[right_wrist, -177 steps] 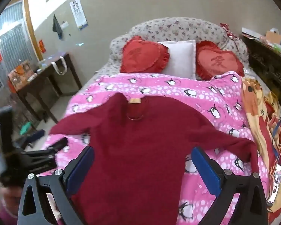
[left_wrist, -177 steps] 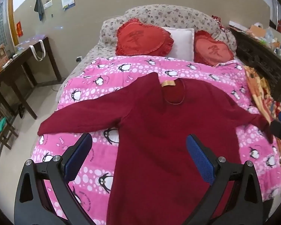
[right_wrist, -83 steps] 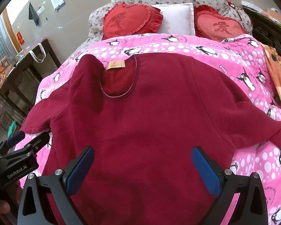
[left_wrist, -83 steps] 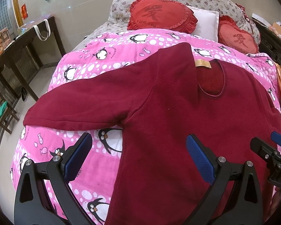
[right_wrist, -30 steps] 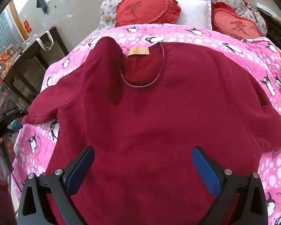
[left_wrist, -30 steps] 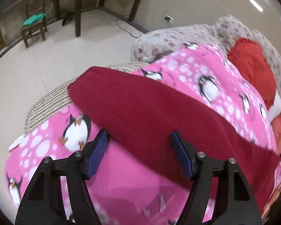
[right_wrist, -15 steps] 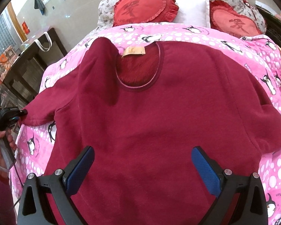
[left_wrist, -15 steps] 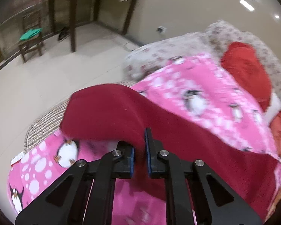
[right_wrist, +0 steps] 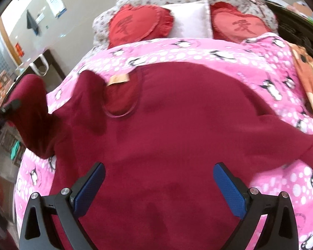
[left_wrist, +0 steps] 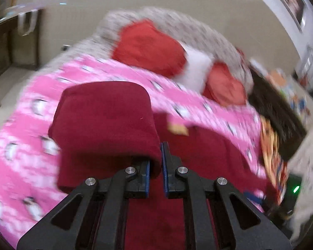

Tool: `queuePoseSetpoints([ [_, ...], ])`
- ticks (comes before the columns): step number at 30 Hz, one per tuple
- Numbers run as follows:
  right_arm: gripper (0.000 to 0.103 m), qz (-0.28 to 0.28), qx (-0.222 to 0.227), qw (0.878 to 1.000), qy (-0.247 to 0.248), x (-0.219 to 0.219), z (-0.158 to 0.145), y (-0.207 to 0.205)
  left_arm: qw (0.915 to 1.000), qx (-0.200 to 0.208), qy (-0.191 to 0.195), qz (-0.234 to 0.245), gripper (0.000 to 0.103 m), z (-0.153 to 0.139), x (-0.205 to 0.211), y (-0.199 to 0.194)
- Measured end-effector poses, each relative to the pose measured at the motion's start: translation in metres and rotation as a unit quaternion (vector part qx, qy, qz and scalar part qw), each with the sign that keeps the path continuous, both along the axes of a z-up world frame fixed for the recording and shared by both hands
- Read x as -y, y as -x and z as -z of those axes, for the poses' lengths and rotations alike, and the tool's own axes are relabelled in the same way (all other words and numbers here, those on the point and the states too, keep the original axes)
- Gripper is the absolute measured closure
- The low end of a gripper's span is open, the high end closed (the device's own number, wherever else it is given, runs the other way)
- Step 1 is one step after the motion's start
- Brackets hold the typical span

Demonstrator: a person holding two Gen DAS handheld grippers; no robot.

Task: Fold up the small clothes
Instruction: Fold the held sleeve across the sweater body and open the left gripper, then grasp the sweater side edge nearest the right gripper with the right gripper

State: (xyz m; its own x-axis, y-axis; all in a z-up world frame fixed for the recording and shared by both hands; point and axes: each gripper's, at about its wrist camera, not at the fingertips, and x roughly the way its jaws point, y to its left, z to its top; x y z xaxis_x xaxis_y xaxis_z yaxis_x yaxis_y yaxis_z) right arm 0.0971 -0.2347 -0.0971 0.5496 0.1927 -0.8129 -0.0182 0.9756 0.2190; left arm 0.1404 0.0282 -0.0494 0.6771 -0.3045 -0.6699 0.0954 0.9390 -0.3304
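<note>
A dark red sweater [right_wrist: 177, 125] lies spread flat on the pink penguin blanket [right_wrist: 198, 50], with a tan label [right_wrist: 119, 79] at its neck. My left gripper [left_wrist: 155, 162] is shut on the end of the sweater's left sleeve [left_wrist: 106, 120], which hangs lifted above the blanket and droops over the fingers. In the right wrist view that raised sleeve [right_wrist: 29, 108] shows at the left edge with the left gripper [right_wrist: 10, 106] on it. My right gripper [right_wrist: 158, 179] hovers open over the sweater's lower body, nothing between its blue pads.
Two red heart cushions [right_wrist: 139, 25] and a white pillow [right_wrist: 189, 20] lie at the head of the bed. An orange patterned cloth [right_wrist: 306, 70] lies along the right side. A dark table [right_wrist: 43, 66] stands left of the bed, dark furniture [left_wrist: 277, 112] on the right.
The left gripper closed on the sleeve end, then lifted it and swung it inward over the bed towards the sweater's body. The right gripper shifted slightly over the sweater.
</note>
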Motion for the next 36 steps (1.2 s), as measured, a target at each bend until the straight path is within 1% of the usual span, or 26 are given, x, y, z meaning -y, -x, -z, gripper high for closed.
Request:
queuePoseSetpoints([
  [1, 0.001, 0.007, 0.000, 1.000, 0.001, 0.008, 0.000, 0.000, 0.9999, -0.006, -0.004, 0.012, 0.095, 0.008, 0.013, -0.002],
  [2, 0.001, 0.014, 0.000, 1.000, 0.002, 0.014, -0.001, 0.002, 0.9991, -0.017, -0.010, 0.037, 0.095, 0.023, 0.034, -0.006],
  [3, 0.001, 0.020, -0.001, 1.000, 0.003, 0.021, -0.001, 0.002, 0.9984, -0.024, -0.015, 0.050, 0.095, 0.035, 0.048, -0.009],
  [5, 0.001, 0.031, -0.004, 1.000, 0.006, 0.033, -0.001, 0.004, 0.9953, -0.040, -0.023, 0.085, 0.095, 0.056, 0.074, -0.011],
  [7, 0.001, 0.043, -0.005, 0.999, 0.008, 0.045, -0.001, 0.004, 0.9915, -0.052, -0.026, 0.116, 0.094, 0.068, 0.091, -0.007],
  [8, 0.001, 0.046, -0.005, 0.999, 0.009, 0.047, -0.001, 0.003, 0.9894, -0.058, -0.029, 0.130, 0.091, 0.072, 0.097, -0.005],
  [9, 0.001, 0.051, -0.005, 0.999, 0.008, 0.052, -0.002, 0.003, 0.9880, -0.060, -0.032, 0.139, 0.087, 0.073, 0.099, -0.003],
  [11, 0.001, 0.055, -0.004, 0.998, 0.005, 0.056, -0.002, 0.002, 0.9854, -0.059, -0.024, 0.158, 0.068, 0.067, 0.099, 0.004],
  [13, 0.001, 0.056, -0.003, 0.998, 0.001, 0.057, -0.002, 0.000, 0.9851, -0.050, -0.022, 0.163, 0.064, 0.057, 0.093, 0.012],
  [15, 0.001, 0.052, -0.003, 0.999, -0.001, 0.052, -0.002, -0.001, 0.9851, -0.030, -0.040, 0.165, 0.063, 0.042, 0.084, 0.022],
  [17, 0.001, 0.042, -0.001, 0.999, -0.003, 0.045, -0.002, -0.003, 0.9864, -0.013, -0.065, 0.151, 0.063, 0.033, 0.072, 0.032],
  [19, 0.001, 0.030, 0.003, 1.000, -0.001, 0.037, -0.002, -0.004, 0.9882, -0.004, -0.088, 0.125, 0.060, 0.029, 0.054, 0.036],
  [21, 0.001, 0.020, 0.004, 1.000, 0.001, 0.031, -0.001, -0.006, 0.9896, -0.004, -0.103, 0.100, 0.059, 0.032, 0.034, 0.036],
  [24, 0.001, 0.016, 0.003, 1.000, 0.002, 0.027, 0.001, -0.009, 0.9918, -0.022, -0.116, 0.050, 0.059, 0.043, -0.004, 0.031],
  [25, 0.001, 0.015, 0.006, 1.000, 0.007, 0.027, 0.001, -0.012, 0.9920, -0.028, -0.117, 0.037, 0.059, 0.047, -0.009, 0.027],
  [28, 0.001, 0.021, 0.028, 0.999, 0.031, 0.031, -0.004, -0.024, 0.9916, -0.052, -0.118, -0.008, 0.059, 0.064, -0.033, 0.017],
  [30, 0.001, 0.019, 0.039, 0.998, 0.037, 0.033, -0.006, -0.037, 0.9913, -0.066, -0.111, -0.023, 0.059, 0.073, -0.044, 0.013],
  [32, 0.010, 0.009, 0.043, 0.998, 0.046, 0.031, -0.004, -0.051, 0.9906, -0.077, -0.108, -0.033, 0.059, 0.080, -0.050, 0.009],
  [34, 0.034, -0.018, 0.035, 0.997, 0.063, 0.022, 0.002, -0.064, 0.9902, -0.080, -0.108, -0.037, 0.059, 0.084, -0.050, 0.009],
  [36, 0.042, -0.041, 0.028, 0.996, 0.069, 0.015, 0.008, -0.075, 0.9902, -0.078, -0.110, -0.036, 0.059, 0.083, -0.050, 0.011],
])
